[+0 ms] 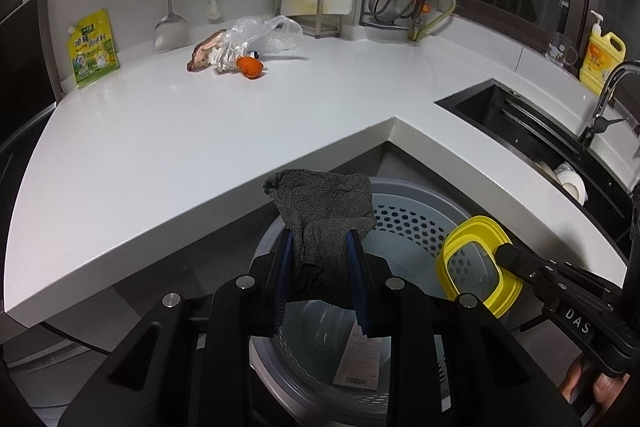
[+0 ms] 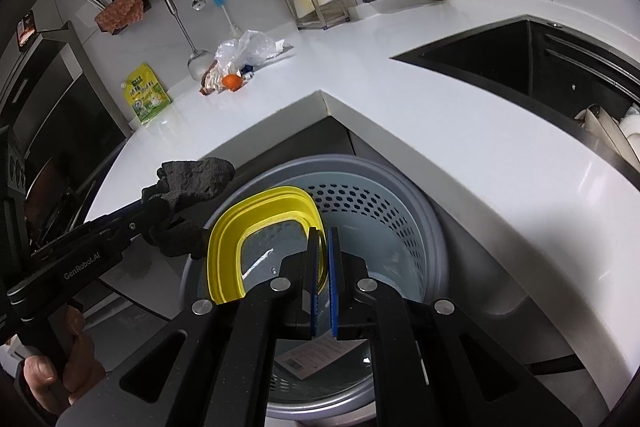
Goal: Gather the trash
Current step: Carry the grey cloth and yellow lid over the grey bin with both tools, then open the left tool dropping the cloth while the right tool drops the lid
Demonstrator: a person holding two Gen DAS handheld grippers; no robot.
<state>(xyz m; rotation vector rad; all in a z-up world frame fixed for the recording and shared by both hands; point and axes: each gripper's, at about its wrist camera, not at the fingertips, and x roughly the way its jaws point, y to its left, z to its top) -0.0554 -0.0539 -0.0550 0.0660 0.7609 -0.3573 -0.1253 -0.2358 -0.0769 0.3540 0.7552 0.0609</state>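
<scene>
1. "GenRobot.AI", white lettering on the black body of my left tongs (image 2: pixel 160 213), seen from my right tongs' camera.

2. "DAS", white letters on the black arm of my right tongs (image 1: pixel 505 251), seen from the left tongs' camera.

3. Green-yellow pouch (image 1: pixel 93 47), far left beyond my tongs: printed characters, too small to read.

4. Paper label (image 2: pixel 316 349) with barcode, in the bin below my tongs: print illegible.

Yellow soap bottle (image 1: pixel 601 58) beside black sink (image 1: pixel 480 107).
</scene>
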